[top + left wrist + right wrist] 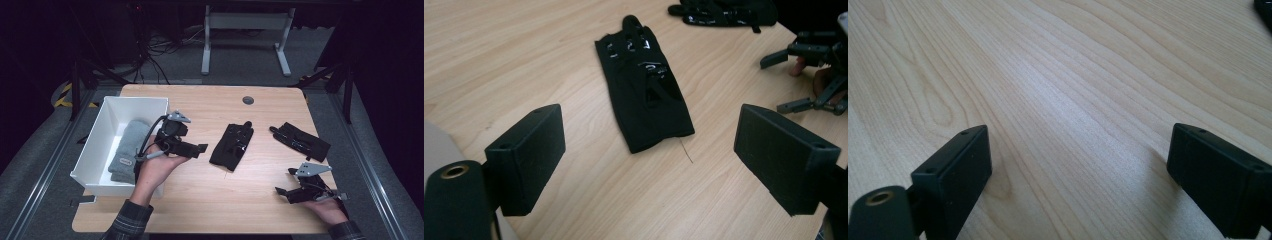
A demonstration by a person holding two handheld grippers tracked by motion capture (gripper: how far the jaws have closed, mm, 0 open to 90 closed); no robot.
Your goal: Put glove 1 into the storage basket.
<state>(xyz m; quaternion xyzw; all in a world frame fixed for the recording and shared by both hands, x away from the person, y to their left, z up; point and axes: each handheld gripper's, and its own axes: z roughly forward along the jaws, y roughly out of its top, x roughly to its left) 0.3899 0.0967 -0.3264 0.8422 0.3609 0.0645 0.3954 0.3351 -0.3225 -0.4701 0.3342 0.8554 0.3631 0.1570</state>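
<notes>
A light wooden table (200,200) with rounded corners sits in the middle of a dim room, lit from above while everything around it falls off into darkness. A small round grey grommet (248,100) is set near its far edge. Grey carpet (240,70) covers the floor beyond. At the back stands a white desk frame (245,22) on two legs, and to its left a tangle of black cables (155,50) runs over the carpet. Yellow-and-black hazard tape (65,95) marks the floor at far left.
</notes>
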